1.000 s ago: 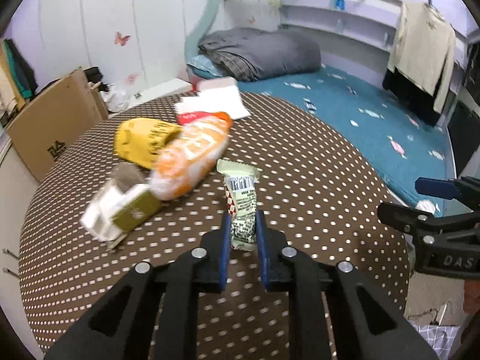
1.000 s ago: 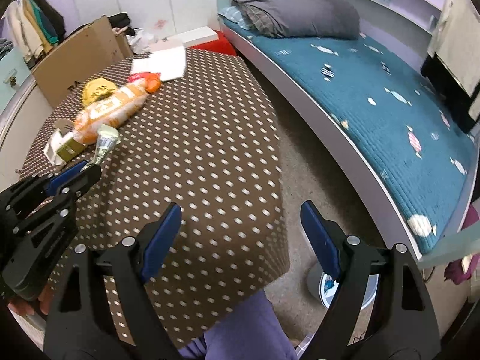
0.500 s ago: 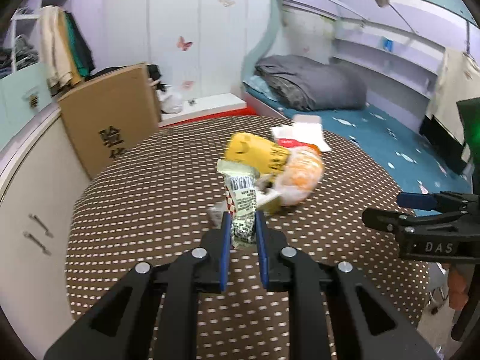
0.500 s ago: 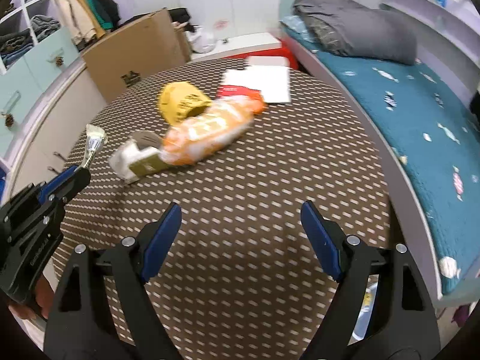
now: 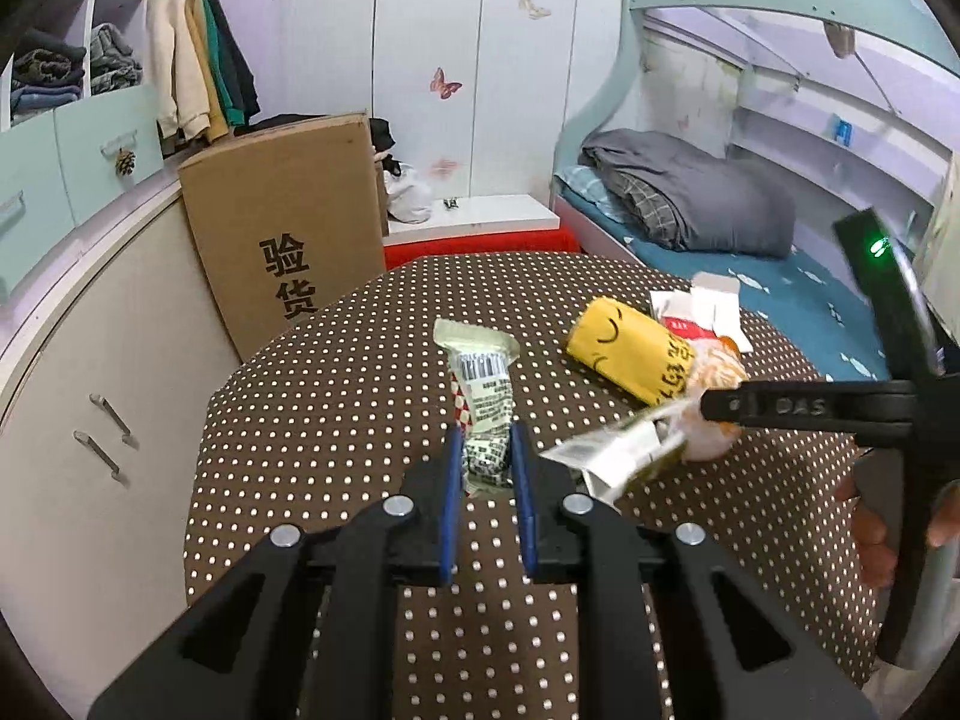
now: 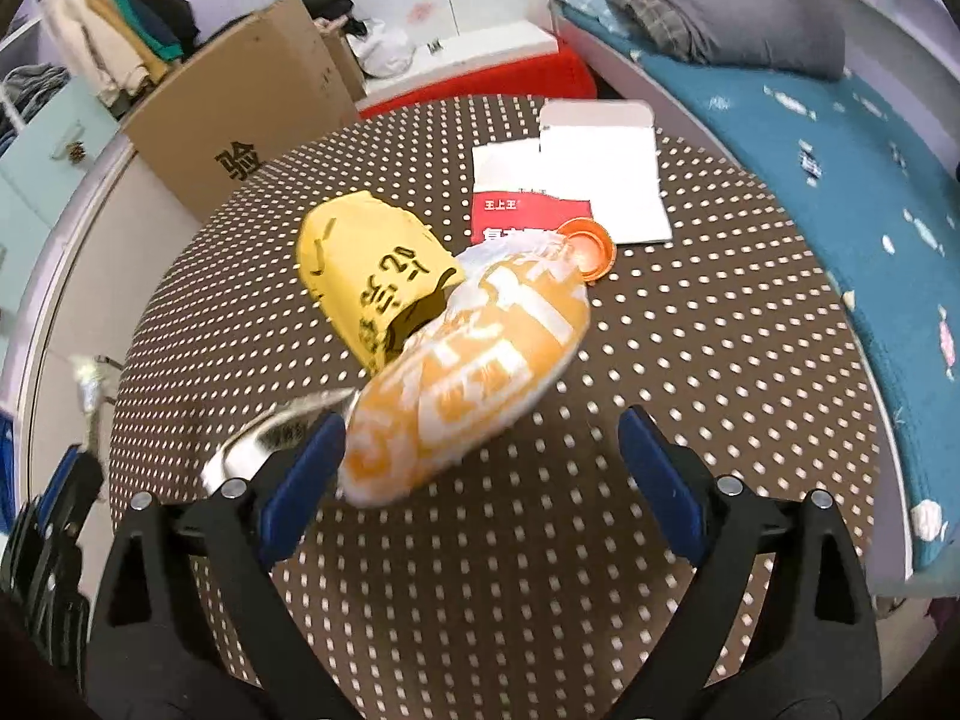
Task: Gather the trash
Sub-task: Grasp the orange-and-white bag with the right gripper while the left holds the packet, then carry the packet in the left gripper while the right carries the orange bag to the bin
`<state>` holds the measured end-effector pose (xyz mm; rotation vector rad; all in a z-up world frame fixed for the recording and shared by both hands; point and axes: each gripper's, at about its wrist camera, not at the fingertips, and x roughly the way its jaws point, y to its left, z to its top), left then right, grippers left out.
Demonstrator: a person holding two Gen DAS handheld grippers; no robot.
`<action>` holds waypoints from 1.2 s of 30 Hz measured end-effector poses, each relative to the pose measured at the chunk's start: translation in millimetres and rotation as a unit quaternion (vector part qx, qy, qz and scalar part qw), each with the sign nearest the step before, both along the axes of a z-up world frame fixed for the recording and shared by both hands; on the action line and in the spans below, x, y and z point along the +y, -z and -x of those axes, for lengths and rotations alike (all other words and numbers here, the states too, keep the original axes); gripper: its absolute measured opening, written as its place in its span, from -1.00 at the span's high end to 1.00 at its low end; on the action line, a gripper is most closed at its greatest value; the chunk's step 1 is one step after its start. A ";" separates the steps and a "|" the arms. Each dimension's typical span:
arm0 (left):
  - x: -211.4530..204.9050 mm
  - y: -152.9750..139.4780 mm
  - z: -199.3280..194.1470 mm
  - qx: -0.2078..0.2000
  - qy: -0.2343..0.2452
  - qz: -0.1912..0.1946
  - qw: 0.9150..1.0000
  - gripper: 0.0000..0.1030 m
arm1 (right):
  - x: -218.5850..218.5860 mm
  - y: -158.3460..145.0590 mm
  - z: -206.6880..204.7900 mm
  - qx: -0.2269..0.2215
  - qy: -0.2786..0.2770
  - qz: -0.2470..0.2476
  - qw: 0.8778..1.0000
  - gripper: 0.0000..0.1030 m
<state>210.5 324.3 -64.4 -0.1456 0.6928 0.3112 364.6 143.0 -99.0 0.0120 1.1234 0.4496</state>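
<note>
My left gripper (image 5: 486,459) is shut on a green-and-white snack wrapper (image 5: 480,384) and holds it above the brown dotted table (image 5: 336,396). My right gripper (image 6: 480,450) is open, its jaws on either side of the near end of an orange snack bag (image 6: 474,360). A yellow bag (image 6: 366,276) lies just behind it, also in the left wrist view (image 5: 630,348). A crumpled silver-green wrapper (image 5: 612,450) lies by the orange bag. The right gripper also shows in the left wrist view (image 5: 720,405).
White papers and a red-and-white packet (image 6: 576,180) lie at the table's far side. A cardboard box (image 5: 282,228) stands against a white cabinet (image 5: 90,396) on the left. A bed with a blue cover (image 6: 840,138) runs along the right.
The left gripper has carried the wrapper leftward and turned toward the cabinet side. The right gripper has moved in over the table to the orange bag.
</note>
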 end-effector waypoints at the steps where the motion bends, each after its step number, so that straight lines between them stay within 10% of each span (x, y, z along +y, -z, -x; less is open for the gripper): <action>1: 3.3 1.0 -3.9 -0.002 -0.001 0.005 1.000 0.70 | 0.1 3.2 -1.8 0.007 0.001 -0.006 1.000 -0.62; 2: 5.7 2.5 -7.2 0.000 -0.005 0.007 1.000 0.70 | 0.3 6.3 -2.4 0.017 -0.004 -0.015 1.000 0.04; 5: 9.6 8.9 -15.6 0.008 -0.011 0.008 1.000 0.70 | -2.8 6.5 5.5 0.015 -0.023 -0.029 0.999 0.31; 36: -170.8 -0.3 -47.0 0.000 0.154 -0.004 0.988 0.70 | -213.2 -28.1 73.1 -0.053 0.116 -0.032 0.991 0.38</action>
